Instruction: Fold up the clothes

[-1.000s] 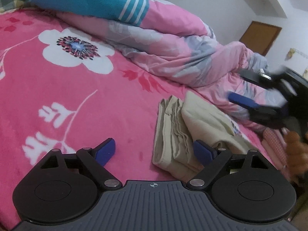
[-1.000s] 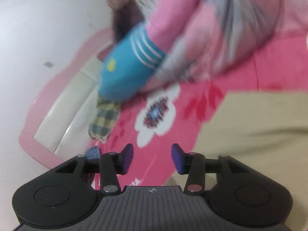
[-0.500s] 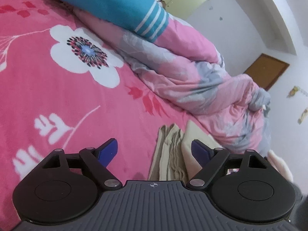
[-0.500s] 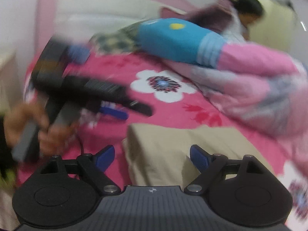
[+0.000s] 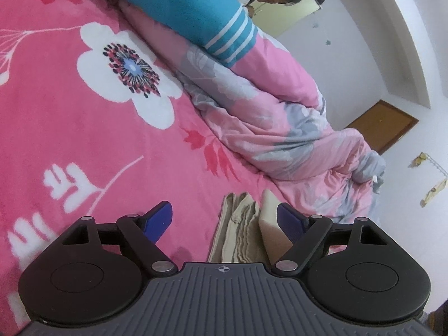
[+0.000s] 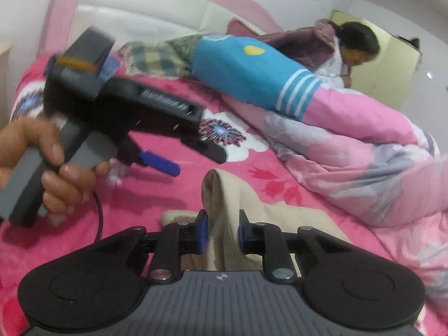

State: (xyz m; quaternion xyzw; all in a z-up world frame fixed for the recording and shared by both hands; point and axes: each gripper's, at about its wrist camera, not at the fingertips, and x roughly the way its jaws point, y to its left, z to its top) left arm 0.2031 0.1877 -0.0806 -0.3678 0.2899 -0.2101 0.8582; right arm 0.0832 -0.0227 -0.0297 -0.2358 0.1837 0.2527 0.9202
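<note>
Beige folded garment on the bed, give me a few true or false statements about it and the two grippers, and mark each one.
1. The right gripper is shut on a raised fold of the beige garment. True.
2. The left gripper is clamped on the garment. False: it is open, holding nothing.
3. The garment lies on a pink floral blanket. True.
4. The blue striped pillow rests on the garment. False: it lies apart, on the pink quilt.
</note>
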